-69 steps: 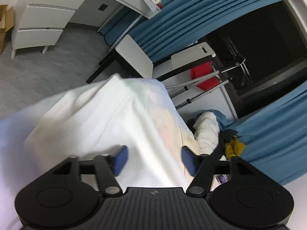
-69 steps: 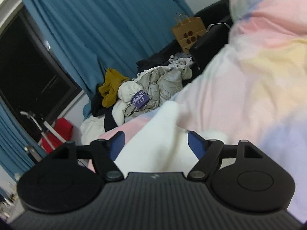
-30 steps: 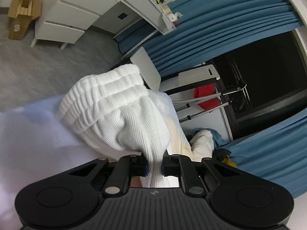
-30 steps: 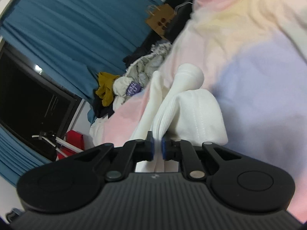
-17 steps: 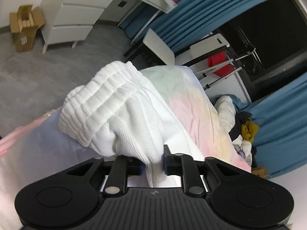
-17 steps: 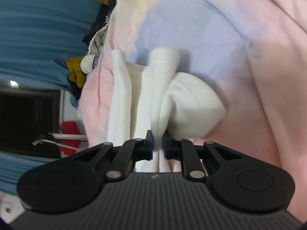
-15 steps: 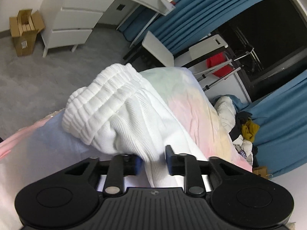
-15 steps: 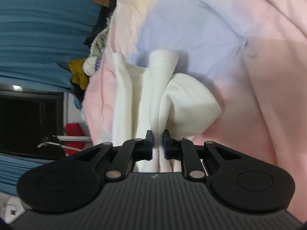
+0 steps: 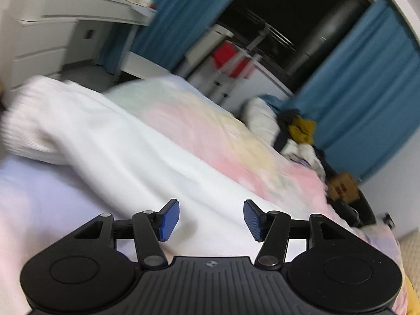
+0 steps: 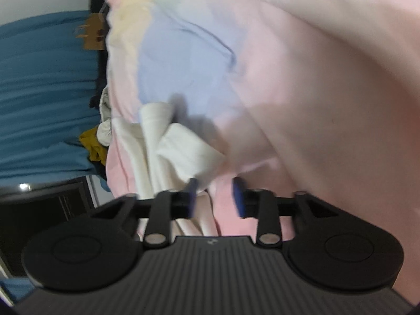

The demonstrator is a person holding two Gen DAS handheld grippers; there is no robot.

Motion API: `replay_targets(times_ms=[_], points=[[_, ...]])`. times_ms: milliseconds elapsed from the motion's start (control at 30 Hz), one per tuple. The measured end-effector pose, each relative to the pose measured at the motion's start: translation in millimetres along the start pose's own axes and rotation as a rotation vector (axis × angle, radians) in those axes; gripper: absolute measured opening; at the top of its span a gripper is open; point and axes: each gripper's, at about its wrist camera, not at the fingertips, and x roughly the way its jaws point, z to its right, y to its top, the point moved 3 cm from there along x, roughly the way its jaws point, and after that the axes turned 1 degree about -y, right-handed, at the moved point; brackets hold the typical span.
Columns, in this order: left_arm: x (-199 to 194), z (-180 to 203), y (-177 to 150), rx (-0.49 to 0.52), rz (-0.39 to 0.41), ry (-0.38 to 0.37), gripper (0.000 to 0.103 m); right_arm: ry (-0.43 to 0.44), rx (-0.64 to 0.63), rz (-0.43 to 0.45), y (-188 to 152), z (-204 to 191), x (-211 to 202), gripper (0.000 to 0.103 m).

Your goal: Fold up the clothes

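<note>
Left gripper [image 9: 211, 220]: jaws stood spread wide, blue pads [image 9: 169, 220] apart, nothing between them; it hung just above the white garment [image 9: 126, 152].
Right gripper [image 10: 214, 197]: jaws parted, empty; its left pad sat at the near corner of the white garment [image 10: 170, 155], contact could not be told through the blur.
White garment: lay stretched across the pastel bedspread [image 9: 210, 131]; ribbed cuff end [image 9: 26, 120] reached toward the bed's left edge in the left wrist view.
Garment edges: in the right wrist view the cloth was bunched in folds, one ribbed band [image 10: 153, 120] pointing away from the gripper.
Bedspread: pink and lilac patches [image 10: 302, 92] spread bare to the right of the garment, wrinkled.
Far bed edge: a heap of other clothes [image 9: 294, 131], mustard piece among them, sat well apart from the garment.
Surroundings: blue curtains [image 9: 367, 92], white desk with drawers [image 9: 52, 26], brown paper bag [image 10: 93, 36] beyond the bed.
Picture quality: both views were motion-blurred.
</note>
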Motion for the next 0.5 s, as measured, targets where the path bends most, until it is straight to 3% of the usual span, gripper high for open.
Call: replay_targets(times_ms=[167,267,300,367,500], points=[[68.8,35.1,-33.6,-0.031,-0.021,-0.128,0.057,0.048,-0.051,-0.011,7.1,-11.8,16.2,0.045],[94.8,37.1,-54.5,-0.039,-0.049,-0.171,0.057,0.06,-0.083,-0.006,14.2,-17.5,29.0,0.043],[101.8,37.1,-61.1,-0.037,-0.06,-0.183,0.057,0.054,-0.111,0.006,16.0,-19.4,30.6,0.041],[106.4,35.1,-70.4,0.0,-0.083,-0.177,0.056,0.049,-0.175,0.054,15.2,-26.7,24.9,0.015],[106.7,27.7,-78.6,0.0,-0.094,-0.184,0.056,0.098,-0.308,0.173,10.2,-52.6,-1.6,0.011]])
